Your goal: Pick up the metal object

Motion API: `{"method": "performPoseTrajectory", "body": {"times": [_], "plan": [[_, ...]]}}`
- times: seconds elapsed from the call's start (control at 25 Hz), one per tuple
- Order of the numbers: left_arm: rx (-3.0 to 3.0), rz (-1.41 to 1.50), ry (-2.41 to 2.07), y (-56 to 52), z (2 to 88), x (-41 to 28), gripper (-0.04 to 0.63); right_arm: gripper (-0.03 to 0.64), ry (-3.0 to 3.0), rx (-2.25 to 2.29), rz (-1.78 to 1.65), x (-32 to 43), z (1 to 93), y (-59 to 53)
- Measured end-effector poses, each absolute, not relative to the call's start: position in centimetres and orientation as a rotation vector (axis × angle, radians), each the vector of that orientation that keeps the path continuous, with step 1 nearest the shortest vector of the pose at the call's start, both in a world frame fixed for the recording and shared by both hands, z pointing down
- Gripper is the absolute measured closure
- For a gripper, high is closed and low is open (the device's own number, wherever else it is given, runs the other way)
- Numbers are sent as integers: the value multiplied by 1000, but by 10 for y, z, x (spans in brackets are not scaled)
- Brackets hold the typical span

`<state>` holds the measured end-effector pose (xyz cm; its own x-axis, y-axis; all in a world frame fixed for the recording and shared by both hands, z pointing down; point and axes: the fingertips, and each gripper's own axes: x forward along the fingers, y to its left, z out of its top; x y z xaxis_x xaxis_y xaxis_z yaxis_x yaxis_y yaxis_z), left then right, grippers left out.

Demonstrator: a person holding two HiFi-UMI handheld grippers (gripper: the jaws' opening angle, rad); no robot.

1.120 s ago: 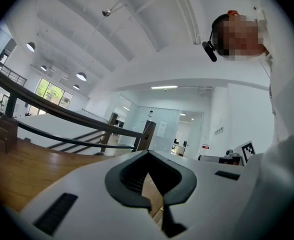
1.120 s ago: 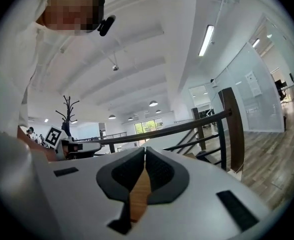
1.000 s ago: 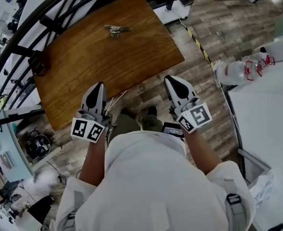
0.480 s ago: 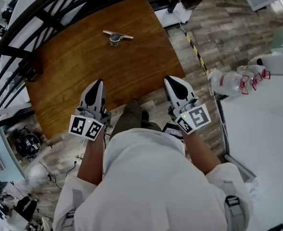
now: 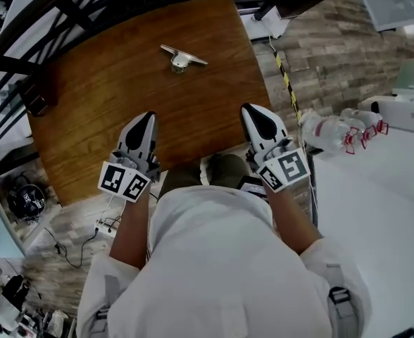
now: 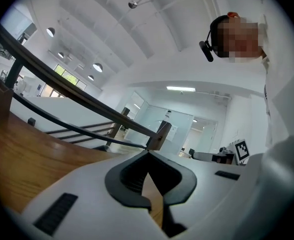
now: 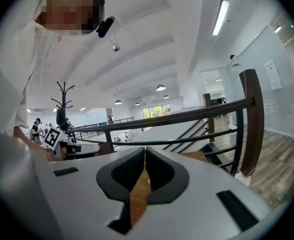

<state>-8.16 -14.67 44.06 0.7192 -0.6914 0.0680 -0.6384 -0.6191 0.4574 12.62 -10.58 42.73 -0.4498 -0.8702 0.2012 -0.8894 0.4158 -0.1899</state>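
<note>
Standing at the near edge of the wooden table (image 5: 108, 118), you were at the approach step in the head view. The metal object (image 5: 182, 58), a small round base with a flat bar across its top, lay on the far part of the board, well apart from both tools and not yet touched. Your left gripper (image 5: 145, 116) and right gripper (image 5: 253, 109) hovered side by side over the table's near edge, both pointing toward the object. In the left gripper view, the claw (image 6: 148, 154) was pressed together at its tips with nothing pinched. Only wood grain showed through the opening behind the tips, with the dark railing (image 6: 87, 111) beyond, and the object did not show. In the right gripper view, that claw (image 7: 145, 151) was likewise pressed together and empty, with wood in the gap and the same kind of railing ahead. As I judge it, the next move called for you to carry one tool farther across the board, spread its claw, and bring it around the object before closing. As for writing, each marker cube (image 5: 126, 182) bore only black-and-white square patterns, not words, and any label on the plastic bottle (image 5: 327, 127) to your right was too small to read.
</note>
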Motion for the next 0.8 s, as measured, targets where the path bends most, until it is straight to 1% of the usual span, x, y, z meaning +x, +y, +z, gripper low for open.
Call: {"method": "performPoseTrajectory", "body": {"times": [0.28, 0.52, 0.8], "plan": [[2417, -87, -1032, -162, 463, -78, 586, 591, -2649, 1474, 423, 127, 432, -149], [2352, -37, -1166, -183, 481, -81, 586, 591, -2733, 1286, 420, 128, 440, -183], [2243, 101, -1163, -201, 506, -73, 586, 591, -2822, 1165, 390, 120, 444, -210]]}}
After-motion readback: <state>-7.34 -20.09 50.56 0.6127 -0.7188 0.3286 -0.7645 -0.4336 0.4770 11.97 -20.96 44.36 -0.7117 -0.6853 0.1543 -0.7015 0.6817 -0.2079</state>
